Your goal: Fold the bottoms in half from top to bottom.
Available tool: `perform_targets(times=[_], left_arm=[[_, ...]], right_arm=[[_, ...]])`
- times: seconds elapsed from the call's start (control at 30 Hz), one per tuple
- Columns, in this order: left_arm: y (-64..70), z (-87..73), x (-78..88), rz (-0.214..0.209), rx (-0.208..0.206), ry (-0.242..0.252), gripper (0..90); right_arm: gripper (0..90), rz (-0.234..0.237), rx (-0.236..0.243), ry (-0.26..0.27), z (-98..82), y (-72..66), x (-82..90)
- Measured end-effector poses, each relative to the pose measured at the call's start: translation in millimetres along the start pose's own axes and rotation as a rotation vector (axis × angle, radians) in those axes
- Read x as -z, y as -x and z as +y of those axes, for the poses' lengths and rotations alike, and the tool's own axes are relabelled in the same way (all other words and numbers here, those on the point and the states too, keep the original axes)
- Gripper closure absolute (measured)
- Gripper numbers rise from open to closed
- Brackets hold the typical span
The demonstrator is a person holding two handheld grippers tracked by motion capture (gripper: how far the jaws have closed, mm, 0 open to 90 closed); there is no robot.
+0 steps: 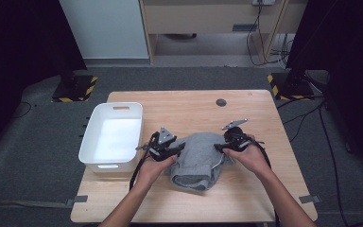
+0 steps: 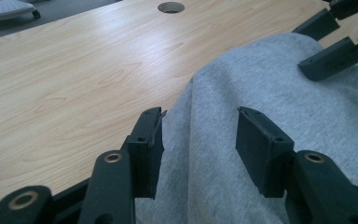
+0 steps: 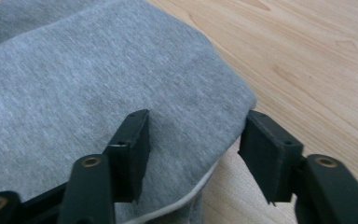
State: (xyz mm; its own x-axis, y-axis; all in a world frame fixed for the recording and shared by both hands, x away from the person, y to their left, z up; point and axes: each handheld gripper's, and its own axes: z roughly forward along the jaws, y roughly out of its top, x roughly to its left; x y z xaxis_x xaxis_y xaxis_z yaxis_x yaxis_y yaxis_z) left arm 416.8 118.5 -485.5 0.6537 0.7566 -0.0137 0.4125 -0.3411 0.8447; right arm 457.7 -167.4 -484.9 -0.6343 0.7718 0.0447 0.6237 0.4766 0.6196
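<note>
A folded grey sweatshirt (image 1: 197, 160) lies on the wooden table (image 1: 179, 106) in front of the person. My left gripper (image 1: 177, 148) rests at its left side. In the left gripper view the jaws (image 2: 198, 128) stand apart over the cloth's (image 2: 270, 93) left fold; fabric lies between them, but the pads do not press it. My right gripper (image 1: 219, 147) sits at the garment's right side. In the right gripper view it (image 3: 193, 128) straddles the rounded edge of the cloth (image 3: 98, 74), open, with a white drawstring below. The right gripper (image 2: 310, 46) also appears far off in the left gripper view.
A white plastic bin (image 1: 116, 109) stands at the table's left edge, beside my left hand. A dark round cable hole (image 1: 221, 102) sits near the table's far edge. Black stands with striped bases (image 1: 75, 87) flank the table on the grey floor.
</note>
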Motion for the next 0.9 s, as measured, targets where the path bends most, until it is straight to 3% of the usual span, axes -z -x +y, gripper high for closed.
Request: perform_targets(times=[0.33,0.53,0.9], left_arm=[[-0.9,1.0,-1.2,0.005,0.003,0.005,50.3],[-3.5,3.0,-2.2,0.011,0.007,0.01,50.4],[-7.6,7.4,-9.3,0.032,0.019,0.007,49.3]], right_arm=[[82.9,-0.012,0.056,-0.008,0.7,-4.0,-2.4],[85.4,-0.034,0.09,-0.009,1.8,-2.0,1.1],[85.5,-0.063,0.055,0.0,-2.4,21.3,7.8]])
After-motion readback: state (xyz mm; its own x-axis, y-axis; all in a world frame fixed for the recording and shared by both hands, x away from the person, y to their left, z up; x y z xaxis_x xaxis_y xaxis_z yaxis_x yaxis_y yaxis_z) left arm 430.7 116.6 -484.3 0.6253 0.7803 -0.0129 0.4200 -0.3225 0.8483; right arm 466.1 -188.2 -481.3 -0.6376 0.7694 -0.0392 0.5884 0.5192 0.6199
